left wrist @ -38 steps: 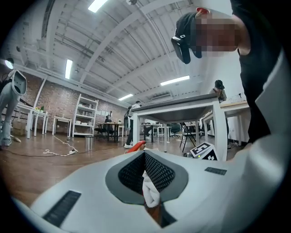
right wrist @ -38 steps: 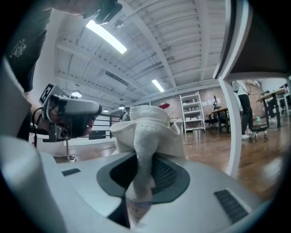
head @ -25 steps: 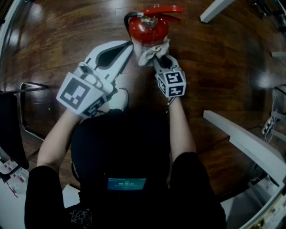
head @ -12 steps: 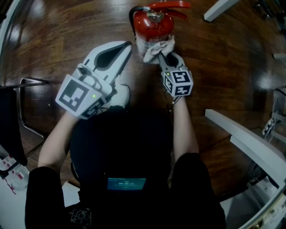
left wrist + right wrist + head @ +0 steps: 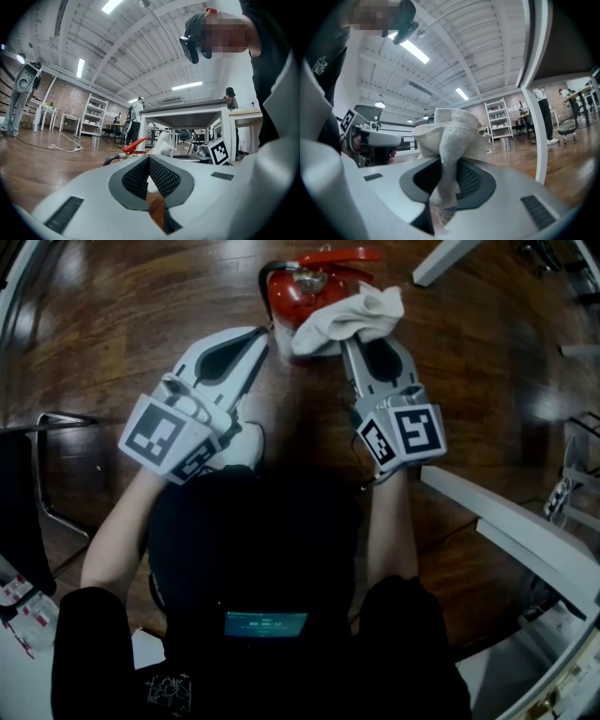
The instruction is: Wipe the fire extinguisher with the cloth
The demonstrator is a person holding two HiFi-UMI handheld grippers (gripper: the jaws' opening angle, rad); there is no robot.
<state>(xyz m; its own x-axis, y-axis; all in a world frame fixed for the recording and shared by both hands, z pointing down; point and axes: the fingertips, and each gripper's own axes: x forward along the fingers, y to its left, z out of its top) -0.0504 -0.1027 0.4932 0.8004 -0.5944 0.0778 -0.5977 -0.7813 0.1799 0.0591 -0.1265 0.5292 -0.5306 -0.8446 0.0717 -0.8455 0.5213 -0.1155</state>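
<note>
A dark wooden floor (image 5: pixel 112 315) spreads beneath both grippers. One red fire extinguisher (image 5: pixel 292 294) stands upright on it just ahead of the two sets of jaw tips. It has a single red lever (image 5: pixel 339 255) on top and one black hose (image 5: pixel 263 282) curving down the side nearer the left gripper.

The left gripper (image 5: pixel 262 336) has its jaws drawn together at the tips with nothing between them. The tips sit just beside the extinguisher's body, and contact is not clear.

The right gripper (image 5: pixel 361 336) is clamped on the one white cloth (image 5: pixel 349 313). The cloth bunches out past that gripper's tips and spreads over the extinguisher's top on that gripper's side, below the lever. Whether the cloth presses on the cylinder cannot be told.
</note>
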